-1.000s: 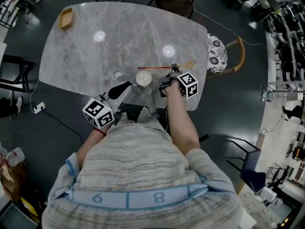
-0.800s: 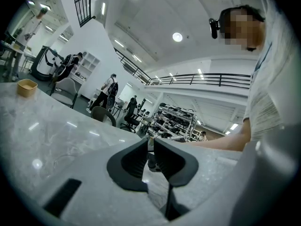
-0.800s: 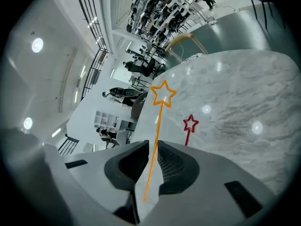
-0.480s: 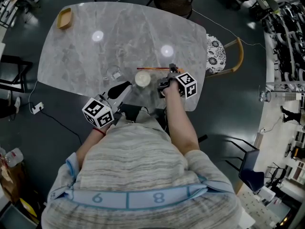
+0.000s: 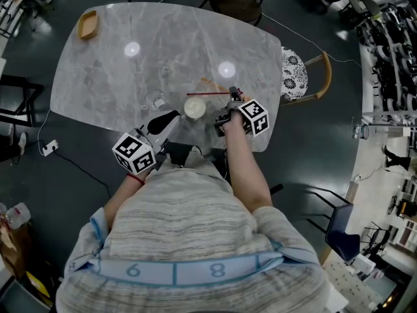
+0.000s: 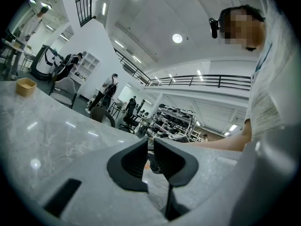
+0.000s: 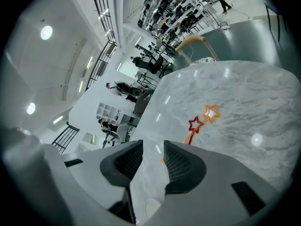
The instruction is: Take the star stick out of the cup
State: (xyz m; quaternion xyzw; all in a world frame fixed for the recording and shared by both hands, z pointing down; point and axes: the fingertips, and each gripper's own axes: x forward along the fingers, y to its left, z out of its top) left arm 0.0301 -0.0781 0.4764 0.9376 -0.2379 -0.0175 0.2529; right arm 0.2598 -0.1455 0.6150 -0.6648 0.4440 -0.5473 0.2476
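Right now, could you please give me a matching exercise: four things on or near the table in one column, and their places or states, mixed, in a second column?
Things:
1. wooden bowl
2. white cup
3. star sticks
4. patterned chair cushion

Places or states:
A. beyond the right edge of the table
B. lying flat on the marble, by the right gripper's jaws
C. at the table's far left corner
D. standing upright near the table's near edge

Pairs: 1-C, 2-D, 3-B, 4-A.
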